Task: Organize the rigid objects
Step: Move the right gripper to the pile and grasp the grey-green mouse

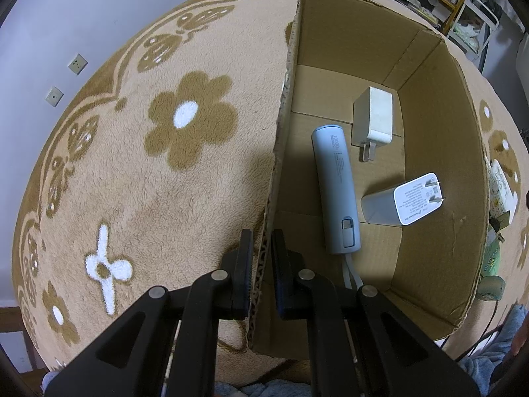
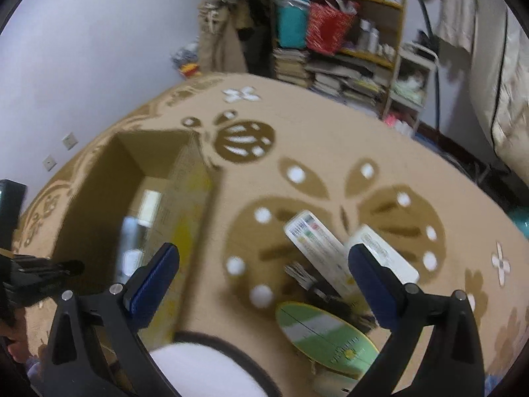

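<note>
Pinching the near left wall of the cardboard box (image 1: 439,152) with my left gripper (image 1: 262,243), jaws clenched on the corrugated edge, one finger outside on the flower-patterned rug (image 1: 139,172), the other inside the box. On the box floor I see three things: a pale blue power bank (image 1: 335,185) lying lengthwise with its short cable end toward me, a white charger (image 1: 373,117) lying flat at the far side with prongs pointing toward me, and a second white charger (image 1: 396,203) on its side just right of the power bank, prongs facing the right wall. None of the three seem to touch, though the second charger sits very close to the bank. My right gripper (image 2: 264,264) is released, fingers wide apart, grasping nothing, hovering over the rug right of the box. Right view is blurred. Below and between its fingers lie a long white box with coloured print (image 2: 315,241), another white item (image 2: 383,251) beside it, and a green-and-white striped oval thing (image 2: 324,334) nearer me. Cluttered bookshelves (image 2: 347,33) stand at the back wall.
</note>
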